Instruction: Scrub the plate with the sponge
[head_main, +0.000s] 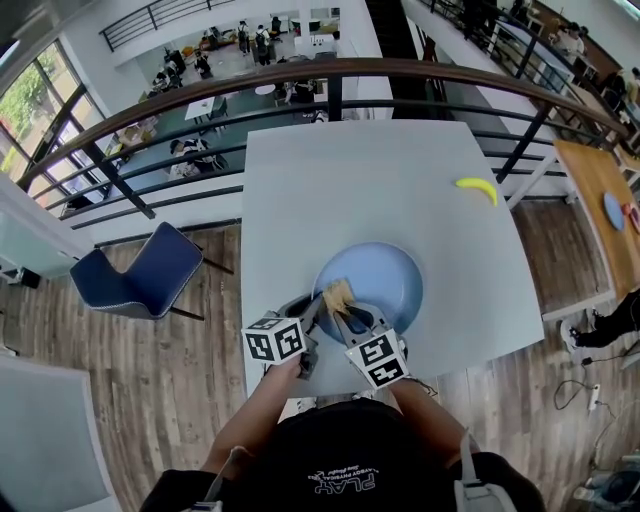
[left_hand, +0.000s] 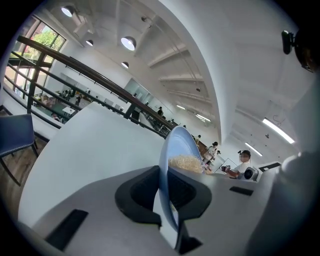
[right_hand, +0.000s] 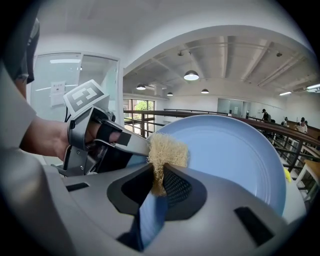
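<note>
Head view: blue plate (head_main: 385, 275) tilts over the white table (head_main: 380, 170), face toward the right gripper (head_main: 342, 316) clamping a loofah sponge (head_main: 338, 294) against it; left gripper (head_main: 316, 314) clamps its partly hidden near rim.

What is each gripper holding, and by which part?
The left gripper clamps the round light-blue plate by its rim; the right gripper pinches the tan fibrous sponge by its lower end.

Open worktop (head_main: 380, 190) stretching beyond the plate (head_main: 385, 275), lone banana (head_main: 477, 188) near its far right edge, railing (head_main: 330, 70) behind the far edge, blue chair (head_main: 140, 270) off the left side.
</note>
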